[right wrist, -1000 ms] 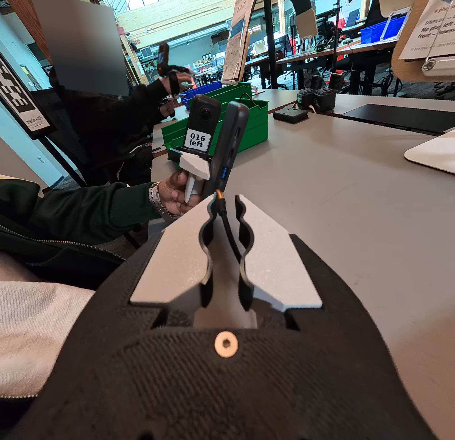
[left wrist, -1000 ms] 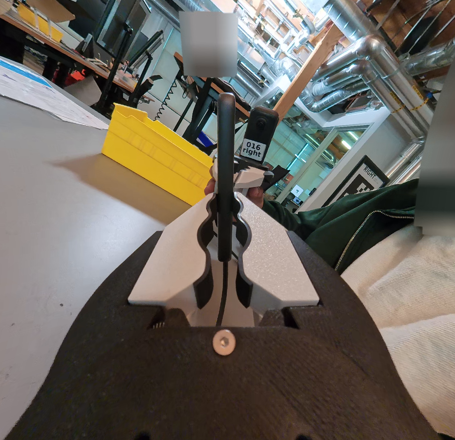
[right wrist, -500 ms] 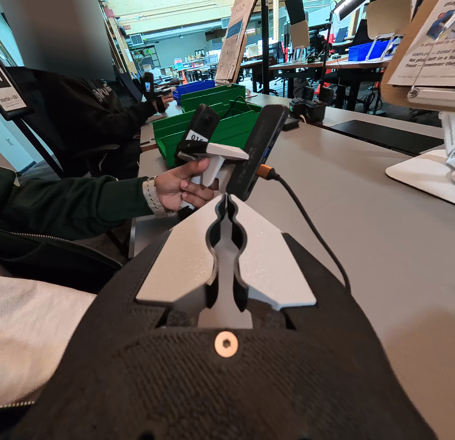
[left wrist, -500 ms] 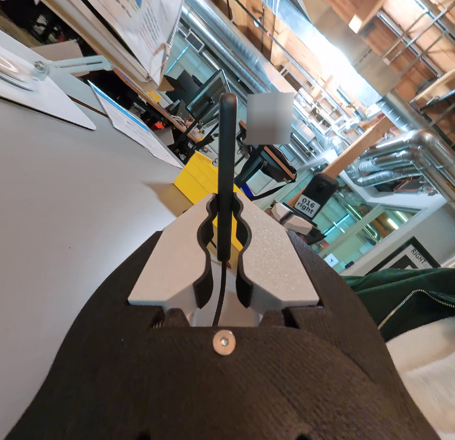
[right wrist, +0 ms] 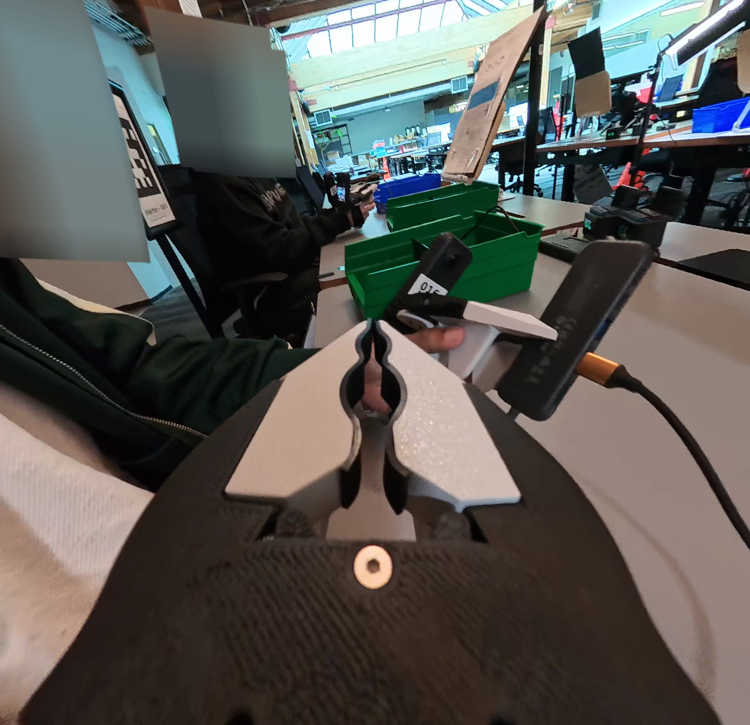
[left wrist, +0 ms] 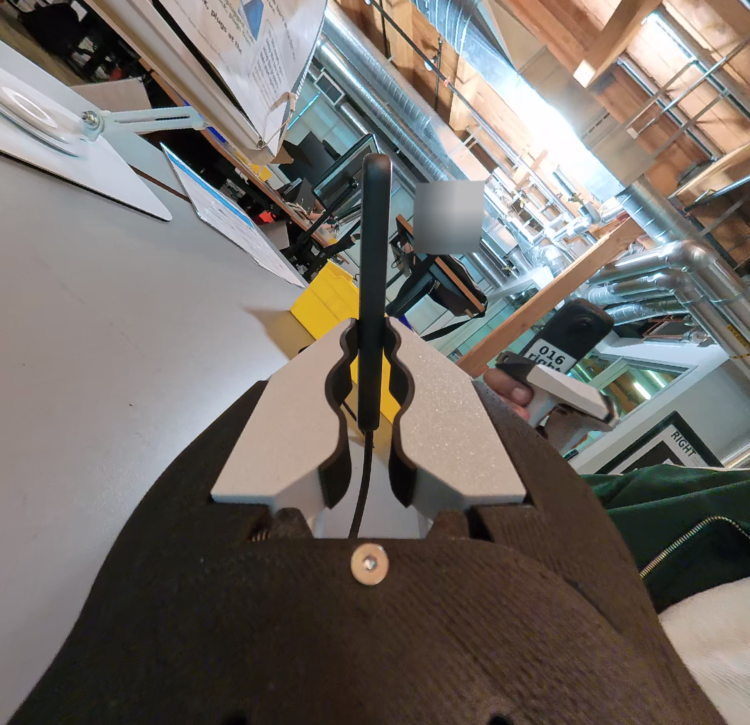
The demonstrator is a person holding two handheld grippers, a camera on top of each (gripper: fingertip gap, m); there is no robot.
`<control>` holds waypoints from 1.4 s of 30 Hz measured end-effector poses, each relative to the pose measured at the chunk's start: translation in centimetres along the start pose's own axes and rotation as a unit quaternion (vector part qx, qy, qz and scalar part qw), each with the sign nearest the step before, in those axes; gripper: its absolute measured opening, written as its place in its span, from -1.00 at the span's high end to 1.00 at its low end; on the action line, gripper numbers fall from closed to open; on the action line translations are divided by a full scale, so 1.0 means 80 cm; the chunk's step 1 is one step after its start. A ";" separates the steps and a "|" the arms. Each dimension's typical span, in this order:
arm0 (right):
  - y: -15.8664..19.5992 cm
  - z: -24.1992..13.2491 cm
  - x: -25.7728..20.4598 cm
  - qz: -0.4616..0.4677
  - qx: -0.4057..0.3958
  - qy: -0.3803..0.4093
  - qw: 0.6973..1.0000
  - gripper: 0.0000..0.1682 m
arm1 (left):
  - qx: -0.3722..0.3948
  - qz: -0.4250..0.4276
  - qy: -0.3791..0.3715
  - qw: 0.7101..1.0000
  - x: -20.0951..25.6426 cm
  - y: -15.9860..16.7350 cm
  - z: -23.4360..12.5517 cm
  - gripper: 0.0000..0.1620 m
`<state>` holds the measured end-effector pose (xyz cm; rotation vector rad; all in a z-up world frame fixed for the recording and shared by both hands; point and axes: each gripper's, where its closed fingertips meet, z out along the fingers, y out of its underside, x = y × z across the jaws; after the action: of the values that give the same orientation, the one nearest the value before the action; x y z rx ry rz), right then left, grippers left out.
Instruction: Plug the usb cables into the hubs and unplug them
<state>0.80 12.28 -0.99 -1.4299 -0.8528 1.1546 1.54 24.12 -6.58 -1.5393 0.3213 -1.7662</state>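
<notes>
Hub (left wrist: pixel 372 291) still clamped, right gripper (right wrist: pixel 372 327) withdrawn, apparently empty

Open-plan industrial workshop or lab. Exposed timber beams (left wrist: pixel 600 31) and silver ventilation ducts (left wrist: pixel 426 108) run overhead. Long grey worktables (right wrist: pixel 669 441) stand in rows, carrying green parts bins (right wrist: pixel 479 259), a yellow bin (left wrist: pixel 324 299) and blue bins (right wrist: pixel 722 116). A second seated person (right wrist: pixel 251 226) works at a neighbouring table.
</notes>
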 end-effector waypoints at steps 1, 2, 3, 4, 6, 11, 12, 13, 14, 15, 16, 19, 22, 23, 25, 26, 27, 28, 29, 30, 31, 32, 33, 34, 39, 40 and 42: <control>-0.002 0.002 -0.002 0.000 0.001 -0.005 1.000 1.00 | 0.000 0.000 -0.001 1.000 -0.001 0.000 0.000 0.89; -0.004 0.004 -0.002 0.000 0.002 -0.009 1.000 1.00 | 0.002 0.001 -0.003 1.000 -0.002 0.000 0.000 0.89; -0.006 0.007 -0.002 0.002 0.004 -0.012 1.000 1.00 | 0.004 0.002 -0.004 1.000 -0.003 -0.001 0.000 0.89; -0.009 0.010 -0.001 0.005 0.008 -0.012 1.000 1.00 | 0.007 0.004 -0.006 1.000 -0.004 -0.002 0.000 0.89; -0.013 0.021 0.002 0.016 0.008 -0.010 1.000 1.00 | 0.011 0.005 -0.007 1.000 -0.005 -0.004 0.000 0.89; -0.022 0.076 -0.016 -0.009 -0.028 -0.046 0.999 1.00 | 0.018 0.004 -0.016 1.000 -0.012 -0.007 0.001 0.89; -0.026 0.092 -0.024 -0.024 -0.036 -0.060 0.997 1.00 | 0.021 0.003 -0.015 1.000 -0.012 -0.008 0.000 0.89; -0.031 0.109 -0.032 -0.041 -0.043 -0.075 0.995 1.00 | 0.025 0.000 -0.014 1.000 -0.012 -0.010 -0.001 0.89; -0.036 0.126 -0.042 -0.056 -0.050 -0.091 0.993 1.00 | 0.029 -0.003 -0.012 0.999 -0.011 -0.012 -0.002 0.89; -0.039 0.145 -0.051 -0.067 -0.061 -0.109 0.990 1.00 | 0.035 -0.007 -0.010 0.999 -0.011 -0.015 -0.003 0.89; -0.040 0.165 -0.058 -0.073 -0.078 -0.126 0.986 1.00 | 0.041 -0.011 -0.009 0.999 -0.012 -0.018 -0.005 0.89; -0.036 0.228 -0.072 -0.083 -0.139 -0.158 0.974 1.00 | 0.056 -0.030 -0.002 0.998 -0.014 -0.025 -0.009 0.89; -0.032 0.292 -0.073 -0.117 -0.183 -0.168 0.961 1.00 | 0.069 -0.052 0.005 0.996 -0.017 -0.030 -0.013 0.89; -0.031 0.314 -0.070 -0.126 -0.194 -0.170 0.958 1.00 | 0.073 -0.057 0.006 0.996 -0.017 -0.032 -0.014 0.89; -0.027 0.360 -0.065 -0.119 -0.219 -0.177 0.952 1.00 | 0.079 -0.064 0.010 0.995 -0.017 -0.035 -0.016 0.89; -0.022 0.383 -0.063 -0.104 -0.239 -0.185 0.948 1.00 | 0.081 -0.066 0.010 0.994 -0.018 -0.037 -0.016 0.89; -0.014 0.406 -0.061 -0.086 -0.261 -0.193 0.942 1.00 | 0.083 -0.068 0.010 0.994 -0.019 -0.038 -0.016 0.88; -0.005 0.430 -0.057 -0.074 -0.283 -0.194 0.936 1.00 | 0.085 -0.072 0.009 0.994 -0.020 -0.038 -0.017 0.89; 0.006 0.454 -0.050 -0.068 -0.302 -0.186 0.932 0.99 | 0.087 -0.076 0.008 0.993 -0.021 -0.039 -0.017 0.89; 0.017 0.477 -0.042 -0.065 -0.318 -0.177 0.929 0.99 | 0.089 -0.079 0.008 0.993 -0.022 -0.040 -0.018 0.89; 0.029 0.499 -0.035 -0.060 -0.335 -0.171 0.925 0.99 | 0.092 -0.082 0.010 0.992 -0.022 -0.041 -0.018 0.89; 0.045 0.517 -0.028 -0.050 -0.357 -0.162 0.919 0.98 | 0.095 -0.084 0.012 0.992 -0.021 -0.043 -0.019 0.89; 0.063 0.533 -0.021 -0.034 -0.385 -0.151 0.910 0.95 | 0.097 -0.086 0.014 0.991 -0.021 -0.044 -0.019 0.89; 0.083 0.544 -0.017 -0.014 -0.416 -0.143 0.898 0.92 | 0.099 -0.090 0.016 0.991 -0.021 -0.045 -0.020 0.89; 0.171 0.571 0.011 -0.019 -0.535 -0.090 0.840 0.65 | 0.104 -0.109 0.024 0.988 -0.022 -0.047 -0.018 0.89; 0.181 0.574 0.015 -0.031 -0.546 -0.082 0.833 0.62 | 0.105 -0.112 0.027 0.988 -0.021 -0.046 -0.017 0.89; 0.198 0.575 0.015 -0.040 -0.569 -0.078 0.817 0.60 | 0.103 -0.116 0.031 0.988 -0.019 -0.044 -0.015 0.90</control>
<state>-44.24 23.78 -15.49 -2.2039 -1.8893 0.6494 -0.86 27.20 -5.79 -1.4215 -0.0121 -1.9611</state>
